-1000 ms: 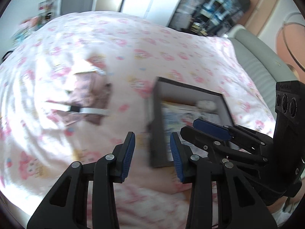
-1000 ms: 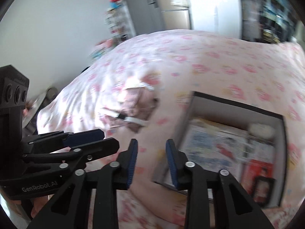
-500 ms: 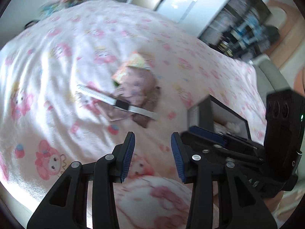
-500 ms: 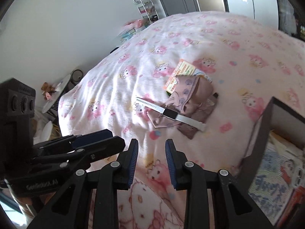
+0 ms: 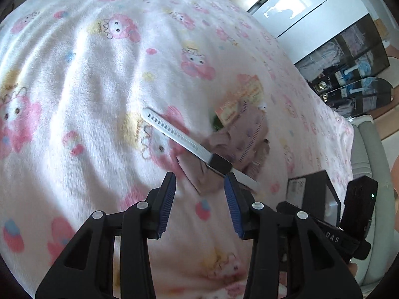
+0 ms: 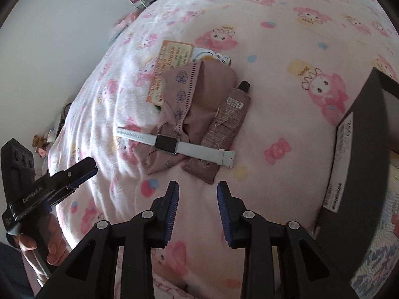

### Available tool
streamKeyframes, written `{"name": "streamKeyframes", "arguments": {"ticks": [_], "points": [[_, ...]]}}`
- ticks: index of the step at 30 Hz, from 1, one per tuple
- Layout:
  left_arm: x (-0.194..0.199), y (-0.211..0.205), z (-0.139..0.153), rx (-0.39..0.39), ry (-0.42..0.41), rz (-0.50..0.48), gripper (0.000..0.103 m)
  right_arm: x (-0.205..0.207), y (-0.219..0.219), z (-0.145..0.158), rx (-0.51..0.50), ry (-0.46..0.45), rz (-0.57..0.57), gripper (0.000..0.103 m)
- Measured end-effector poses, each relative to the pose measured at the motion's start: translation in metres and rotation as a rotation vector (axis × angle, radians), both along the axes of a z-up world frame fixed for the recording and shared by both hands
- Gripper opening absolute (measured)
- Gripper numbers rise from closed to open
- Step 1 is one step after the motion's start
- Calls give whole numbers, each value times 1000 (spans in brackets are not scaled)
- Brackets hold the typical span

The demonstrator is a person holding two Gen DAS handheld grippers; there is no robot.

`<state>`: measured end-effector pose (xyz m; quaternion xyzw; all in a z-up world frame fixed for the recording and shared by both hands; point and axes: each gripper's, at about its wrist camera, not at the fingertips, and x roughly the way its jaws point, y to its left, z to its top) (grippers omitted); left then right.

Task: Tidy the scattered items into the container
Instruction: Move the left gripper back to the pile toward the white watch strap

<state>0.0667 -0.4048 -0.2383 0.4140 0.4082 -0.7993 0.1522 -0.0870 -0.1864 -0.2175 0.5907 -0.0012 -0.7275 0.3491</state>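
Right wrist view: right gripper (image 6: 197,204) hangs with fingers apart and empty, left gripper (image 5: 199,194) likewise. At 12 o'clock the watch (image 6: 172,145) lies across soft cloth (image 6: 199,92) on the bed (image 6: 274,37), box (image 6: 359,149) at 3. Light, slippery strap; I'd pinch the stiff case.

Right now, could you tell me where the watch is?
Right wrist view, centre-left: the watch lies on the bed across the cloth and tube, ahead of both grippers.

White watch (image 6: 174,147), brown tube (image 6: 225,122), black box (image 6: 359,149), pink cartoon-print blanket (image 6: 274,37).
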Motion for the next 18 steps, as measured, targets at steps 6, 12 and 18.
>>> {"name": "streamKeyframes", "arguments": {"ticks": [6, 12, 18], "points": [[-26, -25, -33, 62, -30, 22, 44, -24, -11, -23, 34, -47, -53, 29], [-39, -46, -50, 92, -25, 80, 48, -37, -17, -45, 34, -98, -79, 29], [-38, -37, -46, 41, -47, 56, 4, -38, -13, -49, -17, -79, -100, 25]]}}
